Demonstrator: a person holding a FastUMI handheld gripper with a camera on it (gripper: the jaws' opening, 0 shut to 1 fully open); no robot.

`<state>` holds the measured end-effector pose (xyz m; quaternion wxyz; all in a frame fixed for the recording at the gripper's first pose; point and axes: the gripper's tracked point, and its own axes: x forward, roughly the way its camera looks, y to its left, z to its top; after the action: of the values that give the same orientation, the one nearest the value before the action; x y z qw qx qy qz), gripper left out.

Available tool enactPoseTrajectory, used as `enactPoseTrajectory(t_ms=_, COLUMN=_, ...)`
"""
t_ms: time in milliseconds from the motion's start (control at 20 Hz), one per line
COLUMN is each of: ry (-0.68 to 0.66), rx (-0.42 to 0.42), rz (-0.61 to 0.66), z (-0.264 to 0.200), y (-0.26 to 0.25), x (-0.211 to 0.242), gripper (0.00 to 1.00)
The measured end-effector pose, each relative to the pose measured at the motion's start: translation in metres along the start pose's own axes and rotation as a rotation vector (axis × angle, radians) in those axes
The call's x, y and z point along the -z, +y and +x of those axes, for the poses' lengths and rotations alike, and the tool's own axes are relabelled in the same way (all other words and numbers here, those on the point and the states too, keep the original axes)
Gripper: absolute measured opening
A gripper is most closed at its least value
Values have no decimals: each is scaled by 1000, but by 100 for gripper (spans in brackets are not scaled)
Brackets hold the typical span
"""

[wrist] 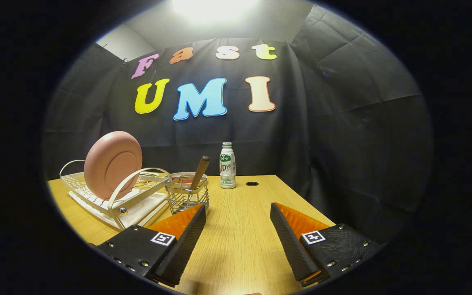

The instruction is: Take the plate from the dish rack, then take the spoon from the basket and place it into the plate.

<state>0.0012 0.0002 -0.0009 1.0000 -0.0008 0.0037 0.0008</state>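
The jaws of the gripper (238, 229) stand wide apart over bare tabletop (240, 246), holding nothing. The pink plate (113, 164) stands on edge in the dish rack (109, 196) beyond the left finger; a careless approach could snag the rack's arched handle or knock the wire basket (187, 196) holding the spoon (199, 172).

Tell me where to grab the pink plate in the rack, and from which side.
Probably grip the plate by its upper rim, coming from above: it stands on edge in the dish rack, leaning back, its lower edge down among the wires. The gripper is open, apart from it.
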Motion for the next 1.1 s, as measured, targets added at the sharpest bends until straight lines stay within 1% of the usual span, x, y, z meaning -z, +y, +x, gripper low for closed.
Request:
enactPoseTrajectory(t_ms=50, ry=-12, rx=0, rz=1, z=0, y=0, x=-3, gripper=96)
enactPoseTrajectory(t_ms=400, ry=13, rx=10, rz=26, z=7, y=-4, x=0, gripper=97)
enactPoseTrajectory(t_ms=650, ry=-8, rx=60, rz=89, z=9, y=-16, x=-8, gripper=96)
enactPoseTrajectory(t_ms=750, ry=-17, rx=95, rz=71, z=13, y=-23, x=-9, gripper=96)
enactPoseTrajectory(t_ms=900, ry=-33, rx=129, rz=57, z=24, y=-46, x=-24, gripper=97)
enactPoseTrajectory(t_ms=1100, ry=-48, rx=156, rz=39, z=5, y=-65, x=-52, gripper=96)
